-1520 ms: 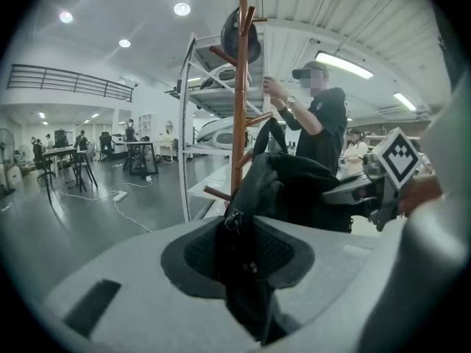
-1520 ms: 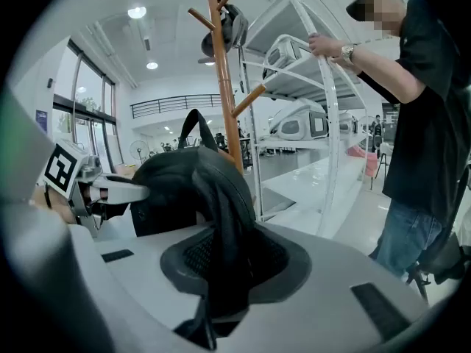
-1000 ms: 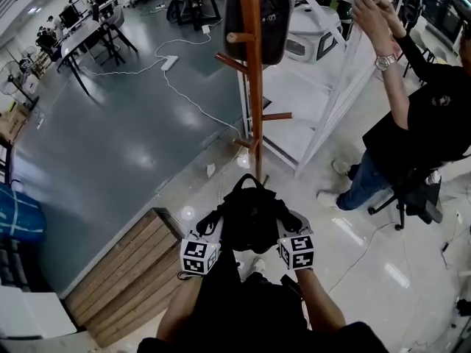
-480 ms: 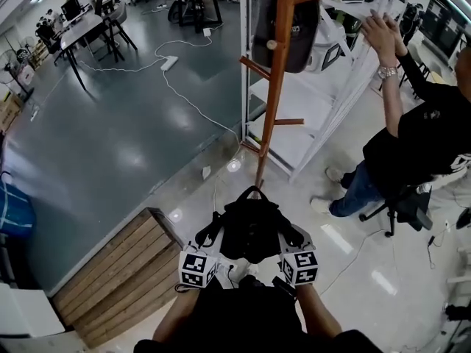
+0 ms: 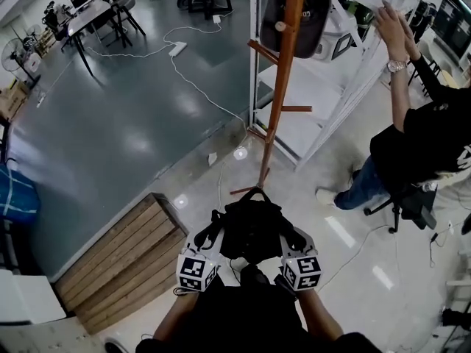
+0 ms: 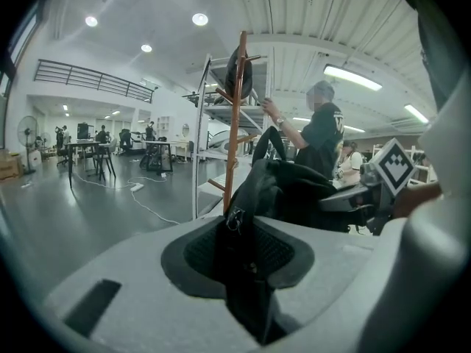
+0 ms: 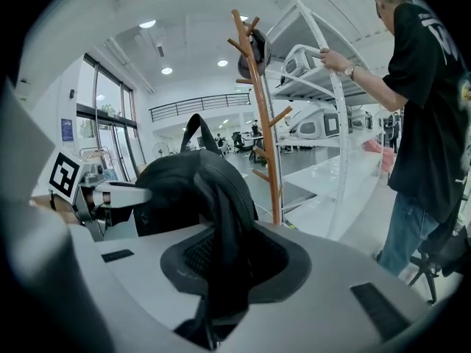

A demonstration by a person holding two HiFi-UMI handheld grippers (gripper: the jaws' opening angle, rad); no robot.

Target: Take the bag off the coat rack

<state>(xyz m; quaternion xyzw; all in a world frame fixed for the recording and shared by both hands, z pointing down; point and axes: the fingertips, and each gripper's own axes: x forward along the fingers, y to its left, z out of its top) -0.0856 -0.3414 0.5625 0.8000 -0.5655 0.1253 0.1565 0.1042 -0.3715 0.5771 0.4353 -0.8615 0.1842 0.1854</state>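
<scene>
Standing beyond the bag [image 5: 250,226] are a coat rack [image 5: 277,87] and person [image 5: 423,138].

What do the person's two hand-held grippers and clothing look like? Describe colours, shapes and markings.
The left hand-held gripper and right hand-held gripper have smooth pale grey bodies with dark, textured oval pads. Each carries a marker cube printed with black-and-white squares. The person wears a black top.

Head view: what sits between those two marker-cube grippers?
A black bag hangs between the left gripper and the right gripper, each shut on its fabric, plain in the head view.
</scene>
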